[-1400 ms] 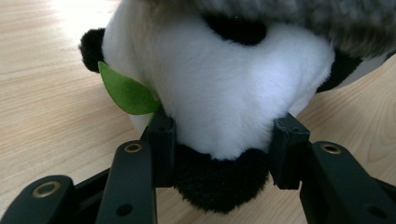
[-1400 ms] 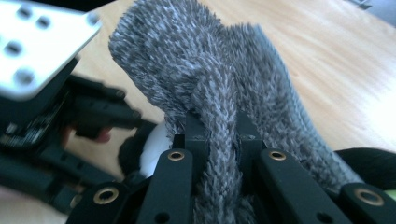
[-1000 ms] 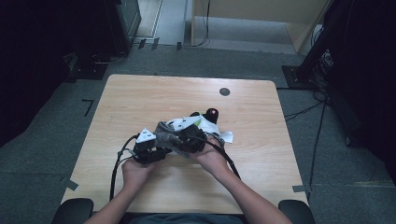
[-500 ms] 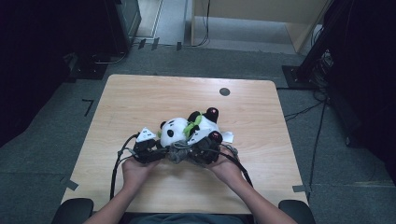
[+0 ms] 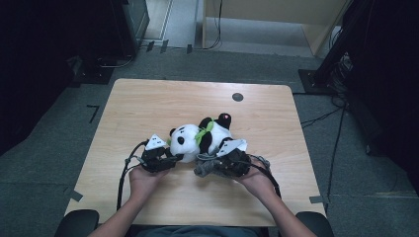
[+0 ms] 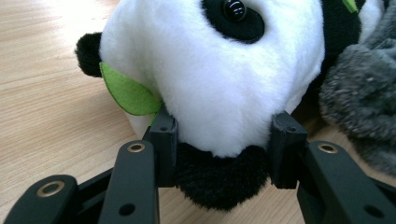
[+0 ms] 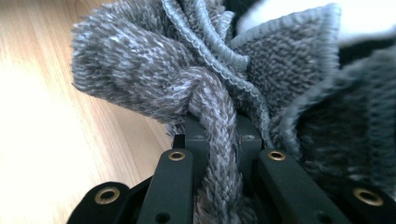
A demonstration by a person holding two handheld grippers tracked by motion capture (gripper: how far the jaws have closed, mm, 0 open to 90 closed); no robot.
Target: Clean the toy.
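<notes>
At the centre of the frame, on the worktop (image 5: 148, 103), the left claw (image 5: 174, 158) clenches the panda (image 5: 190, 140)'s head while the right claw (image 5: 205, 167) grips the grey cloth (image 5: 207, 165) beside it.

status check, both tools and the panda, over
Left tool shut on panda head. Right tool shut on grey cloth, bunched against the panda. Both on table; nothing in the way.
</notes>
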